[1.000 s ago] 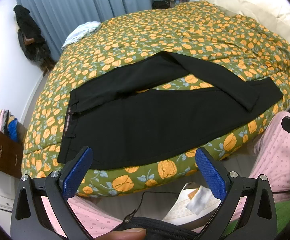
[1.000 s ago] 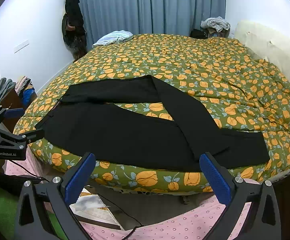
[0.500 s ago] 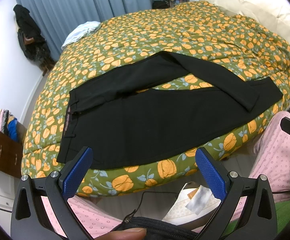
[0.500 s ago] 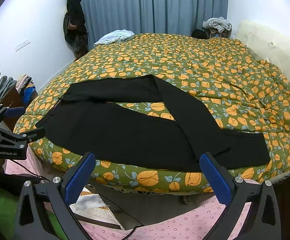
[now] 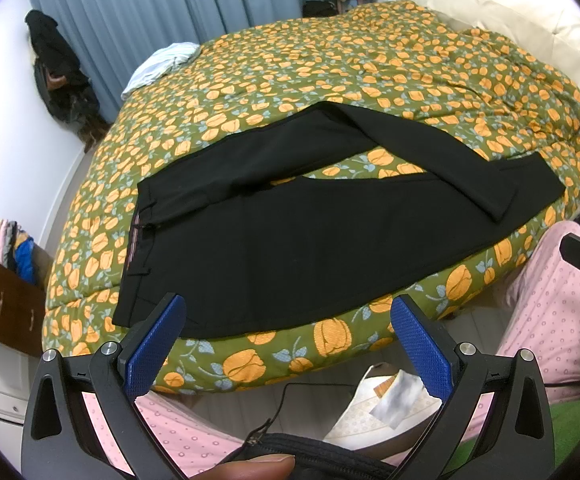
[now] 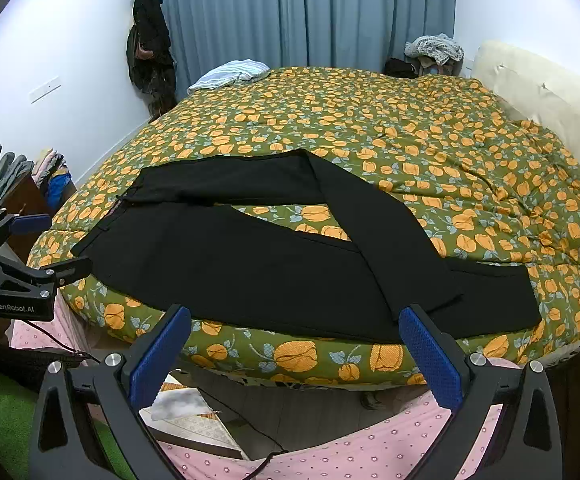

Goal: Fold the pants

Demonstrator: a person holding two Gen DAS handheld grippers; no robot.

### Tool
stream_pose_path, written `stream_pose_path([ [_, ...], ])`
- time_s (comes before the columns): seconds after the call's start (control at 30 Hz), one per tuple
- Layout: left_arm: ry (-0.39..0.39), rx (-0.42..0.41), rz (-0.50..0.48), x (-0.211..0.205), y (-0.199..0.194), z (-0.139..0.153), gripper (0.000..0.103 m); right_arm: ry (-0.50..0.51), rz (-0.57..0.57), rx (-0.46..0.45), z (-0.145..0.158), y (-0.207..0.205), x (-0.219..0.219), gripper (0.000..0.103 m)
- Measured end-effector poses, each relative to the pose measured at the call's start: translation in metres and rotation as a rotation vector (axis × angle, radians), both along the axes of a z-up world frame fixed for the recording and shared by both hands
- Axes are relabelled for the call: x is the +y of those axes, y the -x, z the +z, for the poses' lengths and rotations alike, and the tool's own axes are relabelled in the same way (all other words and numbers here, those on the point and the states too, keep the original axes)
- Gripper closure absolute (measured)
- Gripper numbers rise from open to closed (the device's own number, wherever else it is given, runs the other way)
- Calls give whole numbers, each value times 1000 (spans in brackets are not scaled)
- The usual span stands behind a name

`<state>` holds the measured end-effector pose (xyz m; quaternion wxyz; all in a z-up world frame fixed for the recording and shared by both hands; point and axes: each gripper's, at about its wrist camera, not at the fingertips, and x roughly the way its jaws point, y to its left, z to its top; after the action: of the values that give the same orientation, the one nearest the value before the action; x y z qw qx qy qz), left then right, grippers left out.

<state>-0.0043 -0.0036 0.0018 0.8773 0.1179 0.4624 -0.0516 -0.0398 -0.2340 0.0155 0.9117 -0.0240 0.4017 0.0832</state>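
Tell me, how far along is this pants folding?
Barely begun. Done: the black pants lie spread on the flowered bedspread, the far leg doubled back across the near one. In hand: nothing; the left hand-held gripper and right hand-held gripper are open, short of the cloth. Left: all the real folds.

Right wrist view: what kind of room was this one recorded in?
Most likely a home bedroom: a large bed under a green quilt with orange flowers, blue curtains along the far wall, and black pants laid out on the quilt.
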Motion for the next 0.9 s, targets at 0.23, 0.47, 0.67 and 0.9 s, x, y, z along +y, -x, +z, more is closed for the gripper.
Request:
stream_pose_path([
  [0.23, -1, 0, -5, -1, -2, 0, 1, 4, 10, 1, 0, -1, 1, 0],
  [0.47, 0, -1, -2, -1, -1, 0, 1, -2, 13, 9, -3, -2, 1, 0],
  [0.67, -1, -2, -2, -1, -1, 0, 1, -2, 17, 7, -2, -2, 2, 0],
  [0.9, -1, -2, -3, -2, -1, 0, 1, -1, 21, 9, -3, -1, 4, 0],
])
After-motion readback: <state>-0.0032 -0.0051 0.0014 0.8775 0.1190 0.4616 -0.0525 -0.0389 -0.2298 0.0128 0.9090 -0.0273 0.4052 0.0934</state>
